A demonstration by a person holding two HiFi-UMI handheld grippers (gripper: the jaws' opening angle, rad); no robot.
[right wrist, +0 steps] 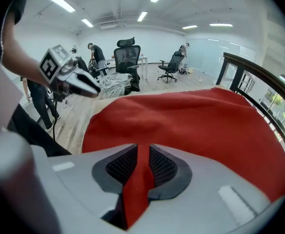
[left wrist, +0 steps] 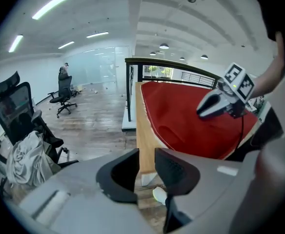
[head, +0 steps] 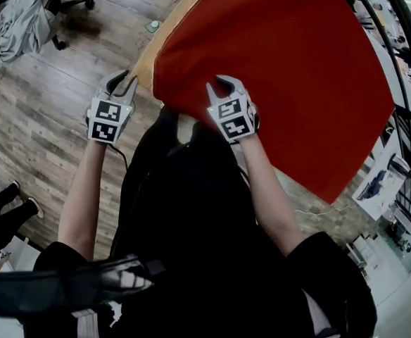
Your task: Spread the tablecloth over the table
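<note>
Right gripper (head: pixel 222 84) fingers pinched the red tablecloth (head: pixel 283 69) edge on the counter (head: pixel 169 21); left gripper (head: pixel 119 83), at its 9 o'clock, fingers apart, empty.

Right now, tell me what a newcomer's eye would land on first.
The red tablecloth dominates, lying over most of the wooden table, with a bare strip along its left edge. The right gripper pinches the cloth's near edge; the left gripper hangs empty, jaws apart, off the table's near corner.
</note>
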